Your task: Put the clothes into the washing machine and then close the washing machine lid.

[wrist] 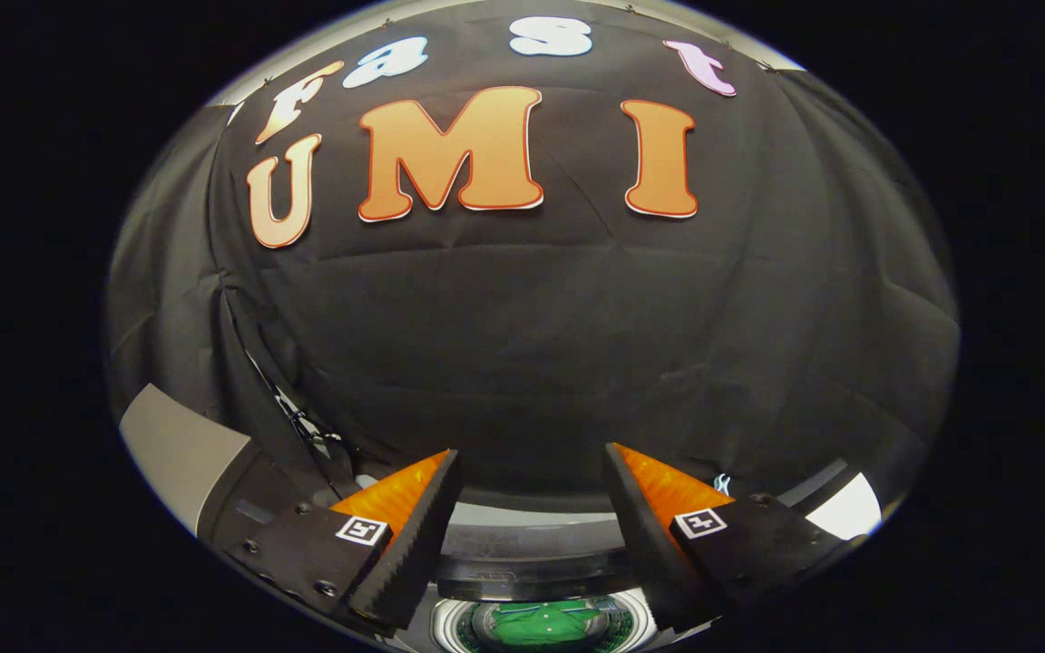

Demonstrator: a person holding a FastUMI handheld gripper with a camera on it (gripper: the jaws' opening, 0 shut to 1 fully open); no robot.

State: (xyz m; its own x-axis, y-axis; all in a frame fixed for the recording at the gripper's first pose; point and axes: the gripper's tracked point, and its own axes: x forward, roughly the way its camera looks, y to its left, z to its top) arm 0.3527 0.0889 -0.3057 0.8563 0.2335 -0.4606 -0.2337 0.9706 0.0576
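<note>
The hand-held gripper (pixel 532 517) hangs spread and empty over the washer (pixel 532 544). Between and below its fingers, the drum (pixel 618 624) already holds a green garment (pixel 541 624), crumpled flat. The loading looks done; the next move is probably closing the lid, which I cannot make out.

Gripper (pixel 532 508): two wedge-shaped fingers (pixel 409 535) with serrated inner faces, square tag markers on each, dark screwed mounting blocks behind, jaws spread apart.
</note>
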